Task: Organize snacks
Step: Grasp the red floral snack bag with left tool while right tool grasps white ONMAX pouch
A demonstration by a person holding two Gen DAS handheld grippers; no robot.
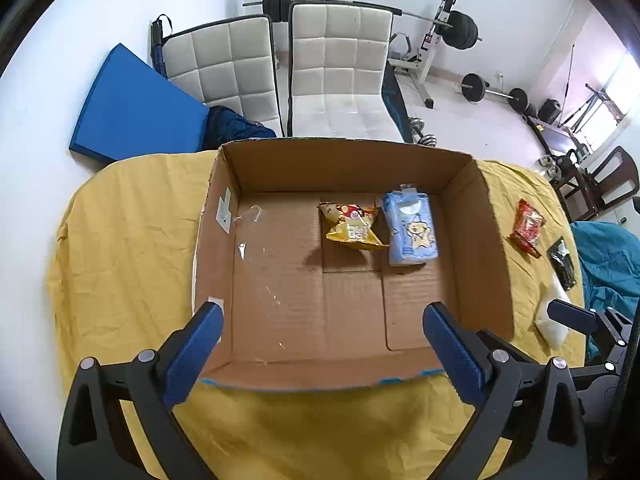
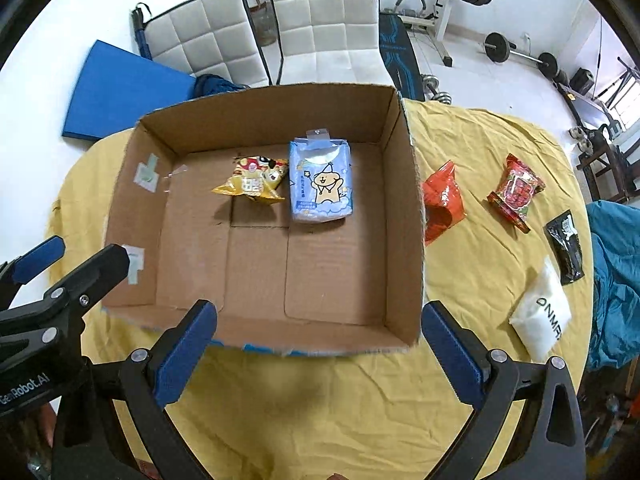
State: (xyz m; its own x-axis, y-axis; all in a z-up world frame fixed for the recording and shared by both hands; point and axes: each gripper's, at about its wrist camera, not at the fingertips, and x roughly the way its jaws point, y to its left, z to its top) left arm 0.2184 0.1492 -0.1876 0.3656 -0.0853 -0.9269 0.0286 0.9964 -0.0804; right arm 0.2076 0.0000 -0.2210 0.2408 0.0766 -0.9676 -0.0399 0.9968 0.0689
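Both tools spread, empty: left tool (image 1: 322, 322), right tool (image 2: 320, 320). Open brown cardboard box (image 2: 404, 200) on yellow-clothed counter (image 2: 472, 280) holds yellow crinkled snack bag (image 2: 252, 184) beside blue cartoon-printed pack (image 2: 322, 180).

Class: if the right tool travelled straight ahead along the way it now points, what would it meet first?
Most likely the near wall of the cardboard box, which lies straight ahead of the open right tool; depth is hard to judge, so it might clear the rim.

Home gym room: barbell rack (image 1: 448, 24), weight plates (image 1: 280, 0), padded chairs (image 1: 340, 64).
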